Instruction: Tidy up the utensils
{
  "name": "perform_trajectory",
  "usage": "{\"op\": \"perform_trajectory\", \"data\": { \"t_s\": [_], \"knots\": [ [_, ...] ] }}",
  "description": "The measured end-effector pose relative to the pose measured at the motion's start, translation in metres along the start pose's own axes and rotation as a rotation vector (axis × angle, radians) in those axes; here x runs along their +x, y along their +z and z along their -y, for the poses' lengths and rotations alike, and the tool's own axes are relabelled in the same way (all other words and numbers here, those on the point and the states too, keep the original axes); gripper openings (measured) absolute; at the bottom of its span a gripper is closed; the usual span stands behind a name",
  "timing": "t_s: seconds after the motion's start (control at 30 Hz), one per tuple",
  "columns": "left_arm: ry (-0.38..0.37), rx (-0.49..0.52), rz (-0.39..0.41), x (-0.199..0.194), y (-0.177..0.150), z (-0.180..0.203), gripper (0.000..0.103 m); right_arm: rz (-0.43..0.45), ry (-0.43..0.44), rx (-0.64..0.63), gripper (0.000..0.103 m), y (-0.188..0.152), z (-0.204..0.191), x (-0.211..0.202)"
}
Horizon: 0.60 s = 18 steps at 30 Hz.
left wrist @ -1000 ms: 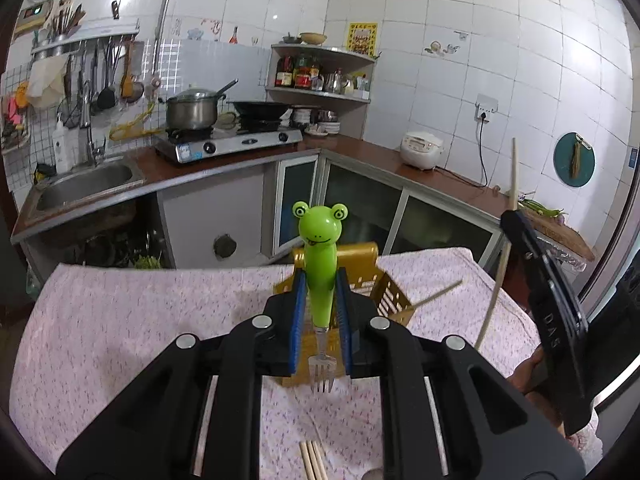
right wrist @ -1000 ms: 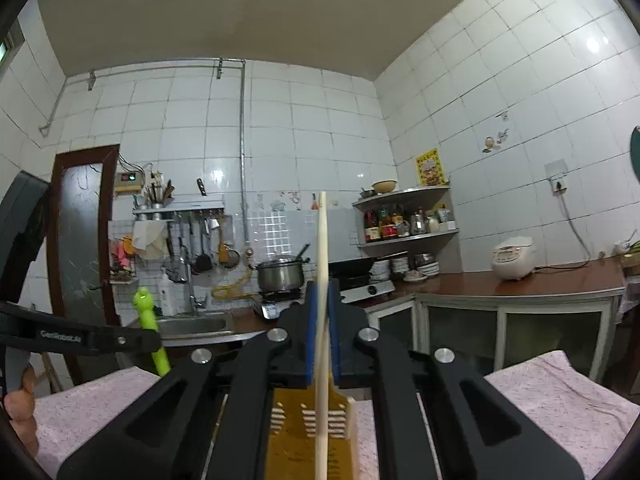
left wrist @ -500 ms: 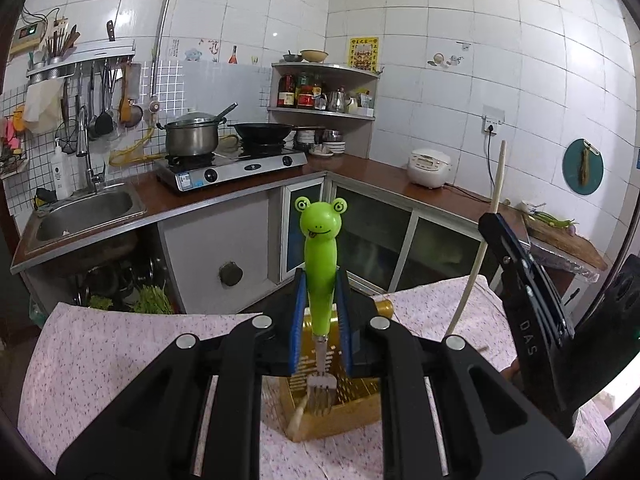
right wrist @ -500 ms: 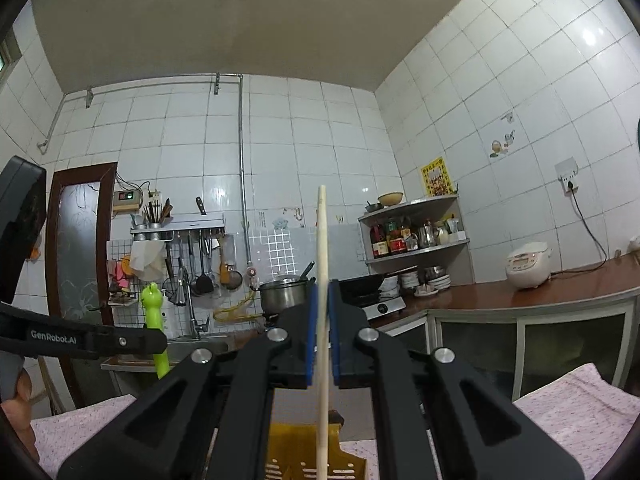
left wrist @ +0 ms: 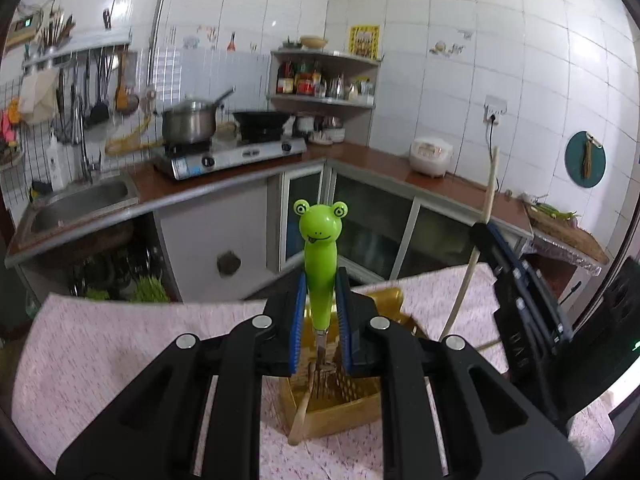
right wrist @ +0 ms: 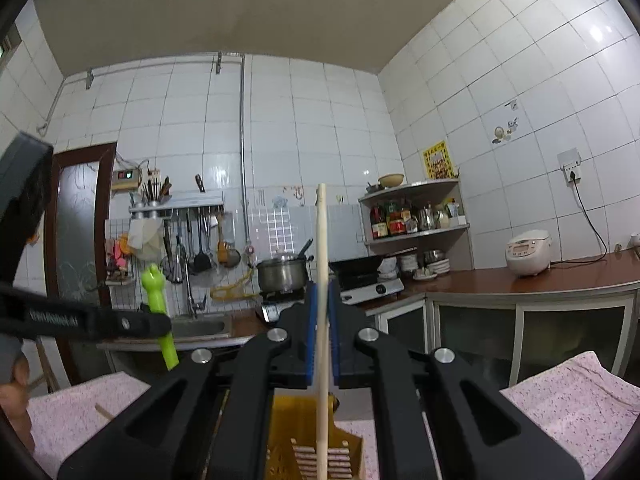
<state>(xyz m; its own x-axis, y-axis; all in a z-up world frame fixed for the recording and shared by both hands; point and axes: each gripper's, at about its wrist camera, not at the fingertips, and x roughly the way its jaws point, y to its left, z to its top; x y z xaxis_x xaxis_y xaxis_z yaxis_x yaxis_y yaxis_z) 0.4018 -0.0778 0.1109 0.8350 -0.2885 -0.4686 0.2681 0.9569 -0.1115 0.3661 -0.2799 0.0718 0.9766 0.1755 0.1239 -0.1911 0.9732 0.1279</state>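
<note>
From my left wrist camera, the fork [left wrist: 320,280] tines sat half hidden between the blue pads [left wrist: 295,320] of my left gripper [left wrist: 320,322], and the yellow basket [left wrist: 332,400] floor was mostly masked by the black finger arms. A wooden stick [left wrist: 302,416] leaned out of the basket, its top lost behind the tines. From my right wrist camera, the chopstick [right wrist: 321,280] ran off the bottom edge (so its lower tip was unseen), and only part of the basket [right wrist: 288,440] showed.
</note>
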Motion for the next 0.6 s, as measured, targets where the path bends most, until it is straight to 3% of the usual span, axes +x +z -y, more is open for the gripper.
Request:
{"op": "perform_trajectory", "data": {
  "t_s": [0.6],
  "knots": [
    [-0.024,-0.038,-0.084,0.036,-0.058,-0.026,0.014,-0.232,0.038,-0.065,0.006,-0.039,0.004,-0.003]
  ]
}}
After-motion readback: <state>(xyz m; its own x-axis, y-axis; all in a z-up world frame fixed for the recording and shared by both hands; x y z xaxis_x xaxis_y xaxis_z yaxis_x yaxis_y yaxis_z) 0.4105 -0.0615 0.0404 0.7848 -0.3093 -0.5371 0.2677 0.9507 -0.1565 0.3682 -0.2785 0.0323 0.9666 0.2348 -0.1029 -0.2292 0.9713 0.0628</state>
